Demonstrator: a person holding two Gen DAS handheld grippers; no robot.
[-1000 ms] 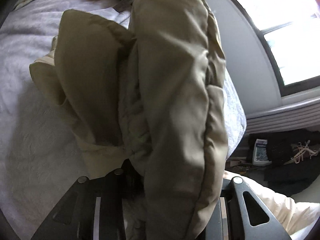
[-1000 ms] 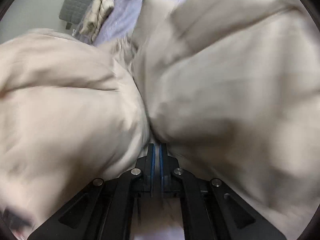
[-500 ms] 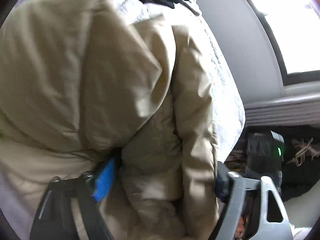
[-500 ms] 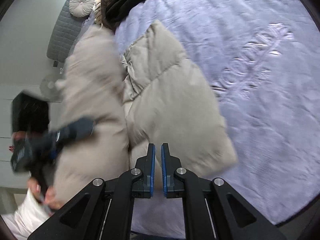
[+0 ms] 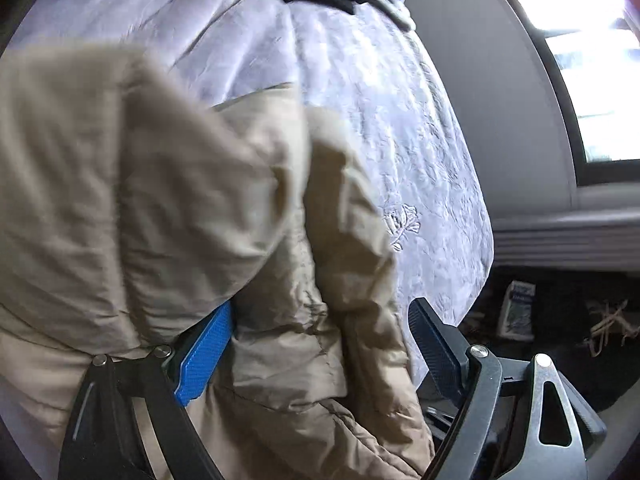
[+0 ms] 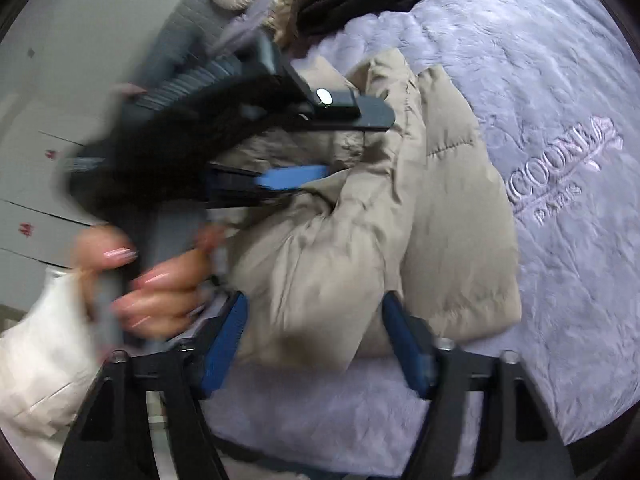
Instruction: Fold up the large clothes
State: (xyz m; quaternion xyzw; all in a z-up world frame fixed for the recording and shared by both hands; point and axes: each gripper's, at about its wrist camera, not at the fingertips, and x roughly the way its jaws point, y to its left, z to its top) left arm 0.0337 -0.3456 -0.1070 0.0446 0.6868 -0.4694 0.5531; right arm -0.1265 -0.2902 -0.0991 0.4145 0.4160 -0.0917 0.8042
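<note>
Lavender bed (image 6: 560,240) carries puffer jacket (image 6: 400,220), long axis running ahead of right claw (image 6: 316,336), spread wide, empty; left claw (image 5: 320,344) gaping, straddling jacket fold, nearer.

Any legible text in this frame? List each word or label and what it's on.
"COONE" above "PARIS": embossed on the lilac bedspread; the first letters are hidden by the beige puffer jacket.
Small blue-and-white box on the floor: print too small to read.
Nothing else is legible.
</note>
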